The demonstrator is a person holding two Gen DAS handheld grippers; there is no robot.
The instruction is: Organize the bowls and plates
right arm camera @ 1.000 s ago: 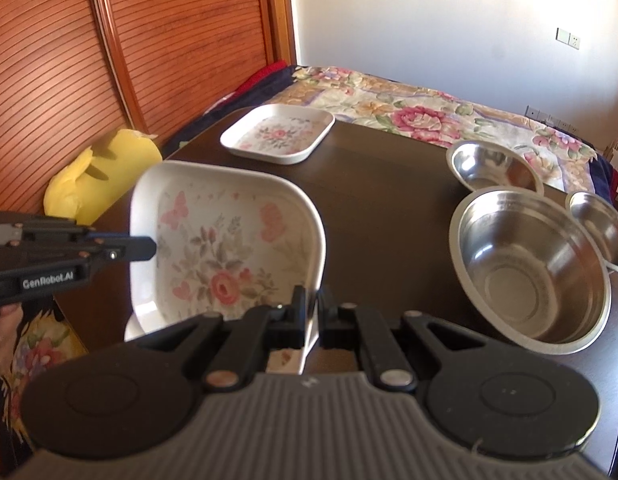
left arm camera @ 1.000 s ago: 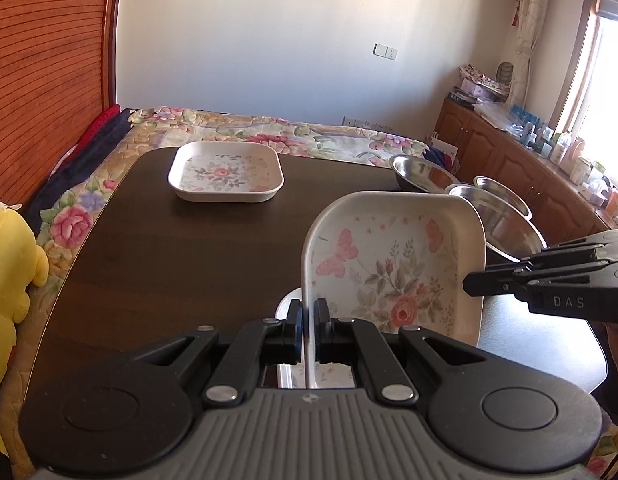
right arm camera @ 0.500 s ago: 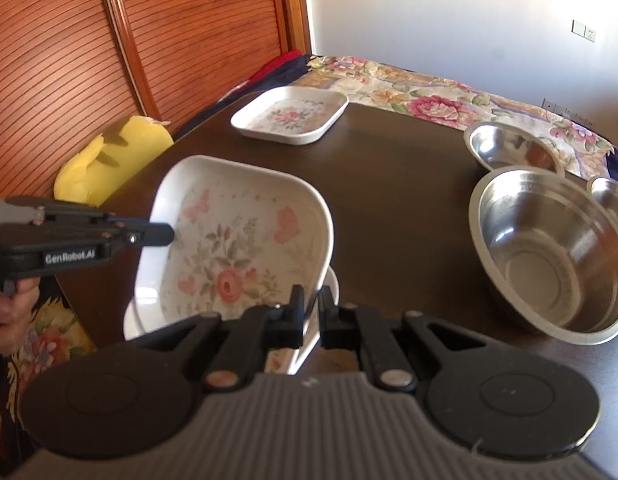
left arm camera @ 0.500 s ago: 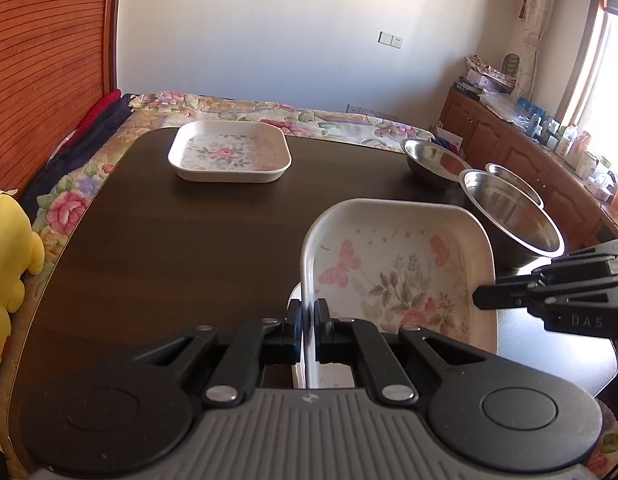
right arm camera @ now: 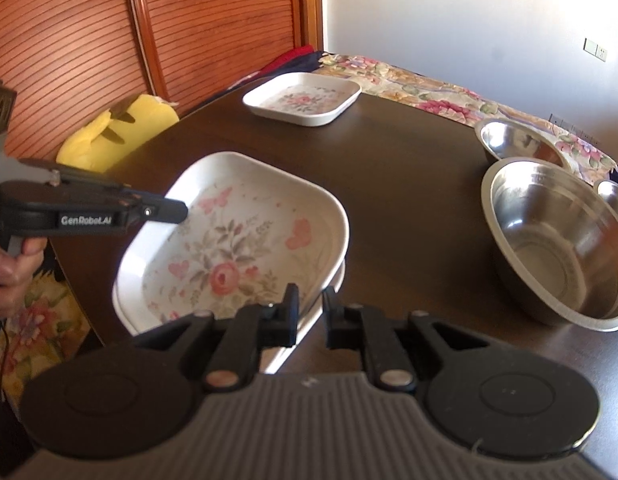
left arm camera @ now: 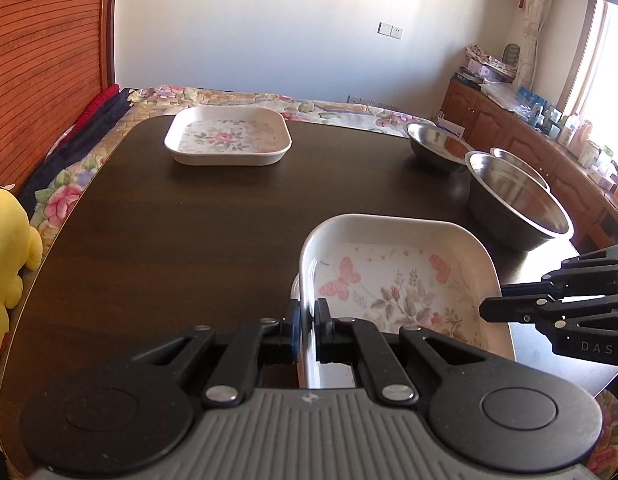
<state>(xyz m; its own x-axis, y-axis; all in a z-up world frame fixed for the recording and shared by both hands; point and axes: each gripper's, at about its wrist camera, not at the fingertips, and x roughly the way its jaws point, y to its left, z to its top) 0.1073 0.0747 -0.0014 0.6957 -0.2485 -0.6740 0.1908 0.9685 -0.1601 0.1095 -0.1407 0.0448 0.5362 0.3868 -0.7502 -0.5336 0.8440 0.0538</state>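
Floral plate between two grippers, low over the dark table point(left arm camera: 181, 248).

The left gripper point(left arm camera: 307, 320) has its fingers clamped on the near-left rim of the floral plate point(right arm camera: 233, 240), which sits on a second white plate point(right arm camera: 333, 284) under it, probably nested. The right gripper point(right arm camera: 310, 312) has just been opening; its fingers stand slightly apart around the plate's right rim, seemingly not pressing it.
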